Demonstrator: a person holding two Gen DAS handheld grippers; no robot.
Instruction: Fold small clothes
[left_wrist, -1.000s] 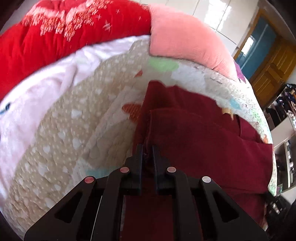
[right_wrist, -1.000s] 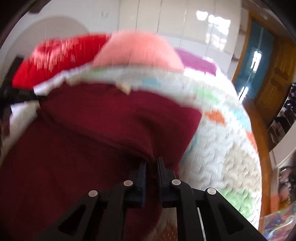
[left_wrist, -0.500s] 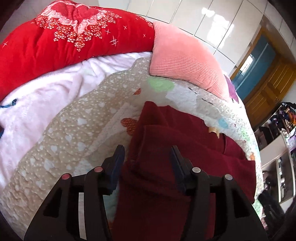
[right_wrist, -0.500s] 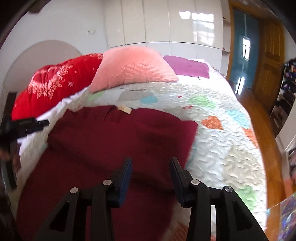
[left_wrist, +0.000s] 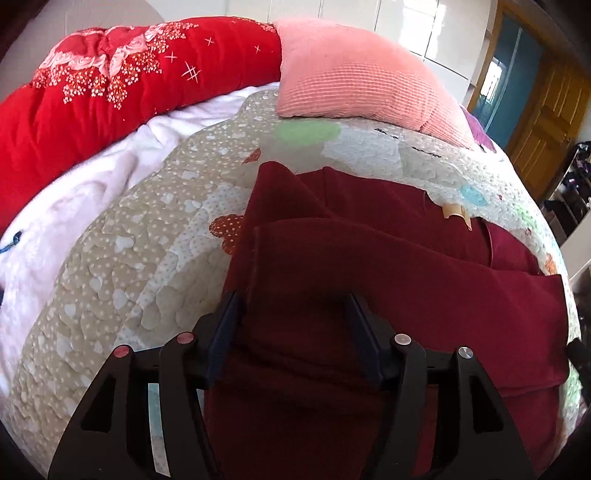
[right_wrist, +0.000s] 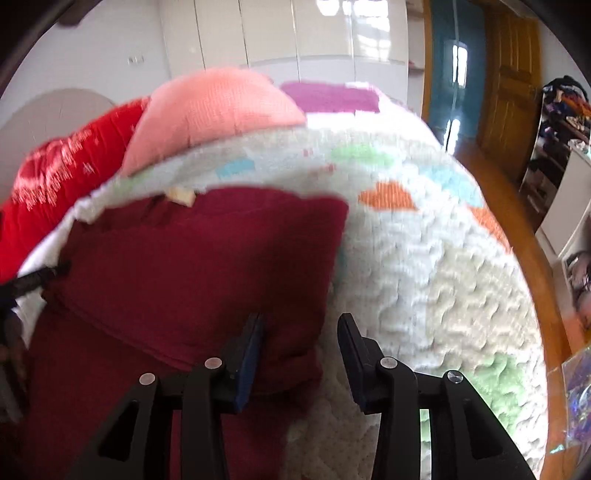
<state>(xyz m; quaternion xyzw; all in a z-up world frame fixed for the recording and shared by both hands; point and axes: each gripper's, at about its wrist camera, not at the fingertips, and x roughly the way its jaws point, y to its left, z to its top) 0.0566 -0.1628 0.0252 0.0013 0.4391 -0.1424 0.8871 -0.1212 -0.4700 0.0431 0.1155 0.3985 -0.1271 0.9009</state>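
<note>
A dark red garment (left_wrist: 388, 280) lies folded over itself on the quilted bedspread (left_wrist: 147, 266), with a tan label (left_wrist: 456, 212) near its far edge. My left gripper (left_wrist: 293, 306) is open, its fingers straddling the garment's left fold. In the right wrist view the same garment (right_wrist: 192, 266) lies at the left. My right gripper (right_wrist: 301, 325) is open over the garment's right edge, one finger over the cloth and the other over the bedspread (right_wrist: 424, 280). The left gripper's tip (right_wrist: 40, 275) shows at the far left.
A pink pillow (left_wrist: 354, 81) and a red quilt (left_wrist: 110, 85) lie at the head of the bed, with a white blanket (left_wrist: 85, 192) to the left. A purple pillow (right_wrist: 332, 96) lies further back. Wooden floor (right_wrist: 517, 236), a door and shelves are at the right.
Both grippers were shut on the garment's edges a second ago. Both have opened and let the cloth down folded on the bed. The right wrist view is now blurred by motion.
</note>
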